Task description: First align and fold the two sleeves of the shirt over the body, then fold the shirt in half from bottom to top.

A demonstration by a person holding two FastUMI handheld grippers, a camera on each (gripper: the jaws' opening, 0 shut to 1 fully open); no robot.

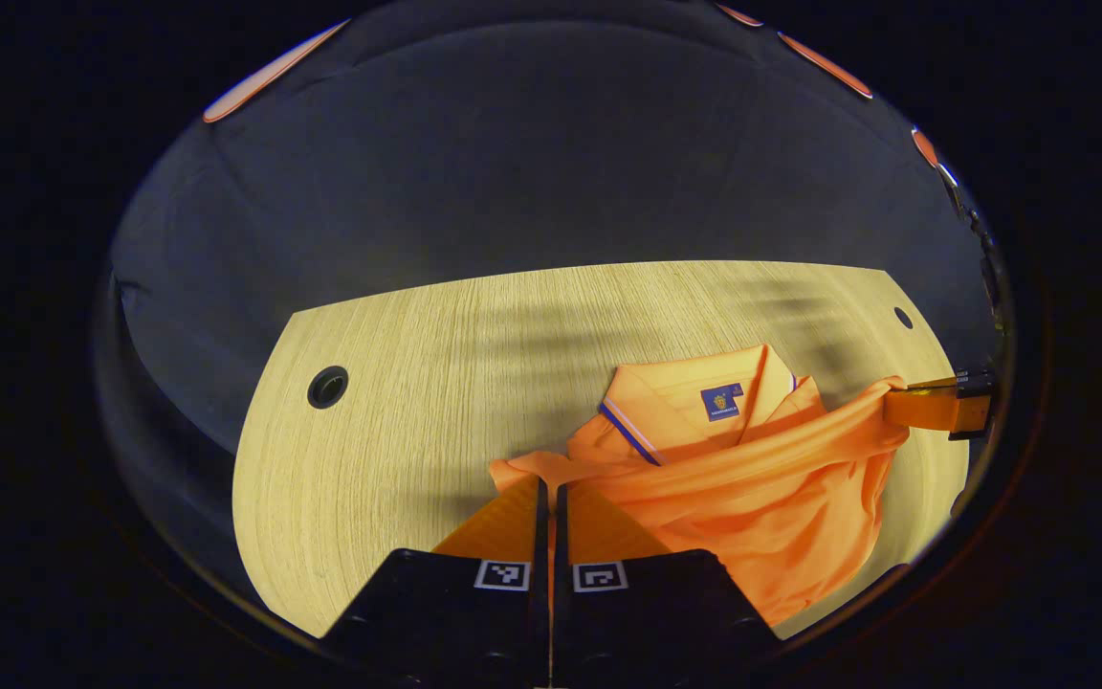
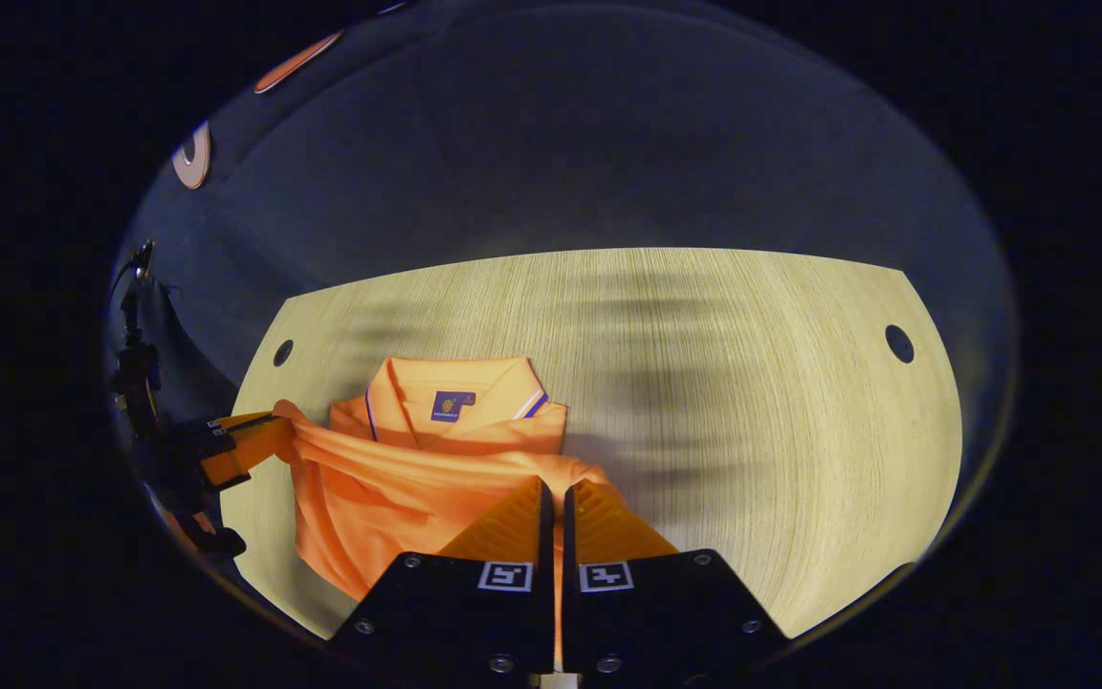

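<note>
So up close in the left gripper view, the left gripper point(image 1: 551, 498) has its two fingers pinched together on a corner of the one orange short-sleeved polo shirt point(image 1: 752, 478). Same deal in the right gripper view: the right gripper point(image 2: 553, 498) is clenched on the opposite corner of that shirt point(image 2: 398, 478). Each camera also catches the other gripper off to the side, gripping its corner of the fabric.

The edge of cloth between the two grippers is pulled into a taut band running side to side, lifted off the pale wood-grain table point(image 1: 398, 402). The rest of the shirt sags below that band in loose folds.

Further back, the collar point(image 2: 455, 383) lies flat on the table, pointing toward the far edge, its blue neck label point(image 2: 452, 405) facing up.

Count: one shirt, two grippers, two round holes in the tabletop, one point(image 2: 898, 343) near each far corner.
</note>
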